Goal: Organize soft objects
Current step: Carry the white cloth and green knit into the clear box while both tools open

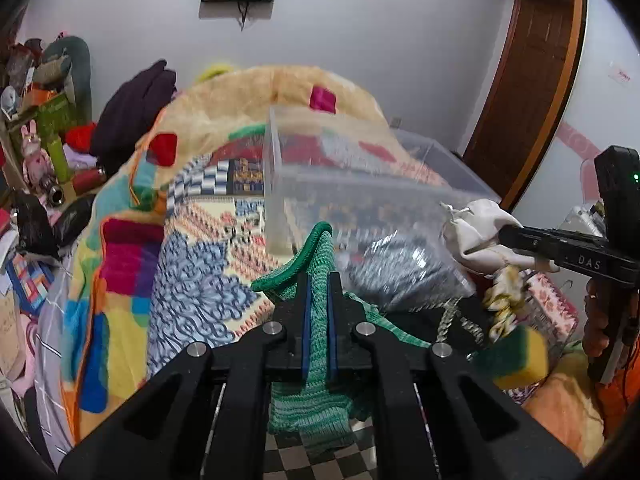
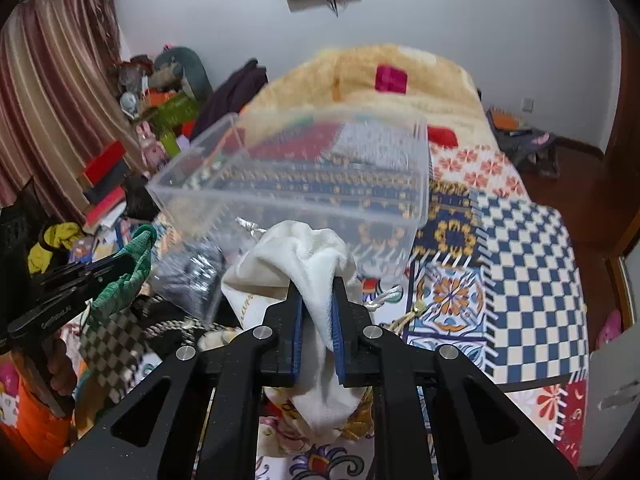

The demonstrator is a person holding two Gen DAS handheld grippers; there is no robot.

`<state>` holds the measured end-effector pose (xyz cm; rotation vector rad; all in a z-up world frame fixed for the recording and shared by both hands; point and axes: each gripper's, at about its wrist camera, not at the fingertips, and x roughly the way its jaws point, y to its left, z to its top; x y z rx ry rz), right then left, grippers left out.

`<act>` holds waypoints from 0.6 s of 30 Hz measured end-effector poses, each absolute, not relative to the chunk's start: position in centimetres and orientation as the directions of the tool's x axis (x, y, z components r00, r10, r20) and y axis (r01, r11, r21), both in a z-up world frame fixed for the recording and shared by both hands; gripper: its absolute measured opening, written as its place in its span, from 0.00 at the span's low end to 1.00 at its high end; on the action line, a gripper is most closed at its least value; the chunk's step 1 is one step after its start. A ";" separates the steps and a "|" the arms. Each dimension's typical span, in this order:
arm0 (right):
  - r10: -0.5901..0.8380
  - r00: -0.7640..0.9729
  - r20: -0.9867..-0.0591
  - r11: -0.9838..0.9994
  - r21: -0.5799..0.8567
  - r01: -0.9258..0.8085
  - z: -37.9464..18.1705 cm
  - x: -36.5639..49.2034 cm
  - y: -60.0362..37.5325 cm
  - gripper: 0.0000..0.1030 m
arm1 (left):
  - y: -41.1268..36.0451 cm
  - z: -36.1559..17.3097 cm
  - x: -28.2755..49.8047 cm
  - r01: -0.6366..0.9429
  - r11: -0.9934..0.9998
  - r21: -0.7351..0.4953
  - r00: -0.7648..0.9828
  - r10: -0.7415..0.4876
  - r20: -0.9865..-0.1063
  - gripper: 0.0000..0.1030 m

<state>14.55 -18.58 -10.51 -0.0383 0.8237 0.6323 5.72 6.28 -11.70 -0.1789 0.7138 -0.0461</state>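
Reading "DAS" on right claw [image 1: 516, 236], white cloth [image 1: 476, 236] pinched

A green knitted cloth [image 1: 316, 280] is hanging bunched and lifted off the bed. A white fluffy cloth [image 2: 316, 264] is drooping in folds beside it. Just beyond both, a clear plastic box [image 2: 304, 176] is sitting open on the patterned bed.

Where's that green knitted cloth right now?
The green knitted cloth is pinched in the left gripper, held above the bed just in front of the clear plastic bin, left of the white cloth.
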 end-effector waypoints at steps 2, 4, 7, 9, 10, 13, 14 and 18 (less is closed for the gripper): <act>0.517 0.530 -0.672 0.815 0.199 -0.544 -9.4 14.2 -18.7 0.11 | 6.3 -10.6 5.6 -0.011 0.983 -0.182 0.772 -0.107 -0.626 0.06; 0.523 0.557 -0.644 0.815 0.189 -0.547 -8.1 13.7 -18.9 0.11 | 6.2 -9.2 5.8 -0.009 0.985 -0.173 0.793 -0.099 -0.601 0.06; 0.528 0.599 -0.602 0.818 0.169 -0.550 -6.4 13.1 -18.8 0.11 | 6.2 -7.4 6.2 -0.001 0.985 -0.171 0.821 -0.097 -0.562 0.06; 0.528 0.627 -0.573 0.821 0.158 -0.548 -5.1 13.0 -18.9 0.11 | 6.2 -6.1 6.8 0.004 0.986 -0.168 0.839 -0.095 -0.536 0.06; 0.528 0.635 -0.564 0.823 0.155 -0.547 -4.8 13.1 -18.9 0.11 | 6.2 -5.6 7.0 0.007 0.986 -0.165 0.845 -0.094 -0.527 0.06; 0.521 0.667 -0.533 0.832 0.144 -0.535 -3.6 13.7 -19.1 0.11 | 6.2 -4.4 7.9 0.007 0.989 -0.147 0.859 -0.081 -0.506 0.06; 0.518 0.676 -0.525 0.836 0.143 -0.530 -3.3 14.1 -19.2 0.11 | 6.2 -4.0 8.2 0.008 0.990 -0.140 0.863 -0.077 -0.499 0.06; 0.502 0.702 -0.506 0.849 0.133 -0.511 -2.7 15.4 -19.2 0.11 | 6.2 -2.8 9.8 0.008 0.993 -0.114 0.875 -0.062 -0.480 0.06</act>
